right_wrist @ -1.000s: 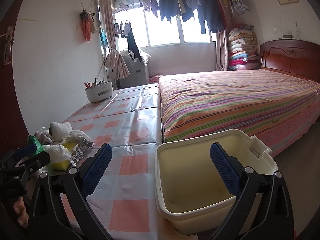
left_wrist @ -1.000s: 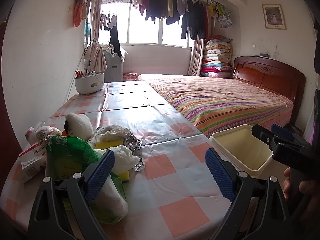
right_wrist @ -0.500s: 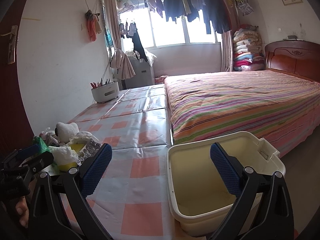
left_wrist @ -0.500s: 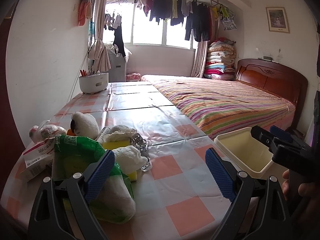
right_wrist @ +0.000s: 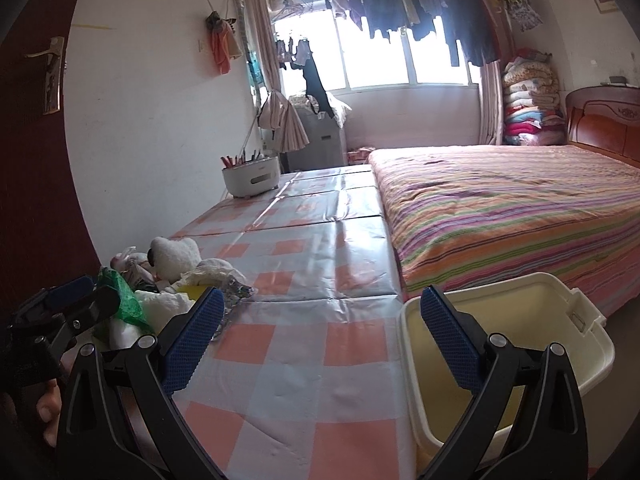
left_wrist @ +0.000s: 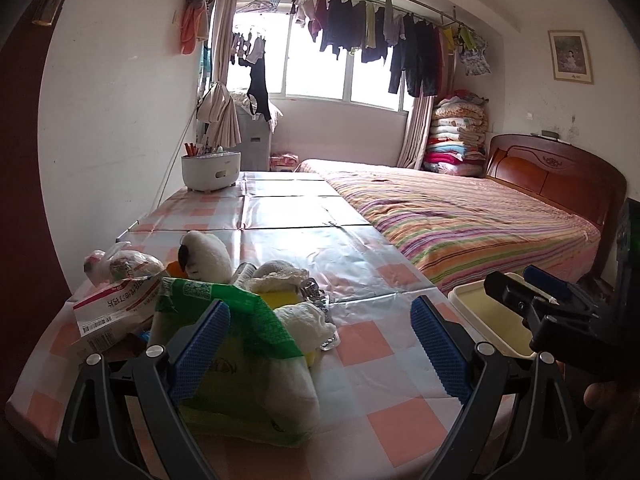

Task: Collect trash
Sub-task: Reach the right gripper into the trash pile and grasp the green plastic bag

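At the near left corner of the table [left_wrist: 360,364], the left gripper [left_wrist: 320,344] hangs with its blue-padded fingers [left_wrist: 198,346] wide apart and nothing between them; its left finger stands in front of a green plastic bag [left_wrist: 240,320]. That bag lies at the front of a heap of trash that covers this corner. Just behind the bag sit crumpled white tissues [left_wrist: 306,322], a yellow sponge [left_wrist: 280,300] and a bit of crinkled foil [left_wrist: 318,292]. To their left lies a pink and white paper packet [left_wrist: 112,308], and behind it a knotted clear bag [left_wrist: 120,264]. A white soft toy [left_wrist: 204,256] stands at the back of the heap.

Off the table's near right corner, the right gripper [right_wrist: 320,344] is also spread open and holds nothing. Below its right finger a cream plastic bin [right_wrist: 568,320] stands empty, just beside the table's right edge and lower than the tabletop.

Farther along, the pink and white checked cloth is bare up to a white holder of pens [left_wrist: 211,170] near the far left corner, by the wall. A bed with a striped cover [left_wrist: 460,216] runs along the table's right edge, and clothes [left_wrist: 380,36] hang before the window.
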Tool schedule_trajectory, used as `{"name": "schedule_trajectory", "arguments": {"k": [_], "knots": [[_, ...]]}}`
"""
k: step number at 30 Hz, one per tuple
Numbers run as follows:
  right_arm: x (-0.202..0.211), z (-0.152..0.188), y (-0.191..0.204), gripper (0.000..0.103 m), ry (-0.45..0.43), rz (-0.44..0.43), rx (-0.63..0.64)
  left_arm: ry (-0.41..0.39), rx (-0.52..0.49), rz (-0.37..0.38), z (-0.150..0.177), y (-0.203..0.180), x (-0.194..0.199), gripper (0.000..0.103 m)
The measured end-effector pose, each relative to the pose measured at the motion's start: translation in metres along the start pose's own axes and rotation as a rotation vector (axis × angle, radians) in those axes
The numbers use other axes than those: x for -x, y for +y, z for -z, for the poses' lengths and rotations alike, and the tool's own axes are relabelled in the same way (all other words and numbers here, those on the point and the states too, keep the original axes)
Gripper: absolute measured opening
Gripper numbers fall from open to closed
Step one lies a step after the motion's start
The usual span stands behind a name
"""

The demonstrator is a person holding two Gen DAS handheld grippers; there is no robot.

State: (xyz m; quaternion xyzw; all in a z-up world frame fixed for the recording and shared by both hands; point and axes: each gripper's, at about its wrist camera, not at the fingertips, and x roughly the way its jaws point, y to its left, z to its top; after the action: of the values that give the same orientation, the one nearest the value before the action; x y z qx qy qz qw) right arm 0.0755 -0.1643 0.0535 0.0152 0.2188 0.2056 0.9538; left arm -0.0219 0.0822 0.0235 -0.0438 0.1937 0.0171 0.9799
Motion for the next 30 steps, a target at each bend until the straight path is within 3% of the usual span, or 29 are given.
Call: {"name": "schedule_trajectory", "arguments": {"k": [22, 25, 30], "knots": [[-0.043, 0.014, 0.146, 0.097, 0.157, -0.415, 0.254, -0.005, 0.189, -0.270, 0.006, 0.125, 0.035, 0.089], [-0.051, 0.019, 0.164, 0.097, 0.199, -0.423, 0.297, 0.006, 0.215, -0.283, 0.009, 0.134, 0.037, 0.089], [-0.076, 0.027, 0.166, 0.097, 0.303, -0.463, 0.249, 0.027, 0.234, -0.297, 0.014, 0.143, 0.039, 0.089]]}}
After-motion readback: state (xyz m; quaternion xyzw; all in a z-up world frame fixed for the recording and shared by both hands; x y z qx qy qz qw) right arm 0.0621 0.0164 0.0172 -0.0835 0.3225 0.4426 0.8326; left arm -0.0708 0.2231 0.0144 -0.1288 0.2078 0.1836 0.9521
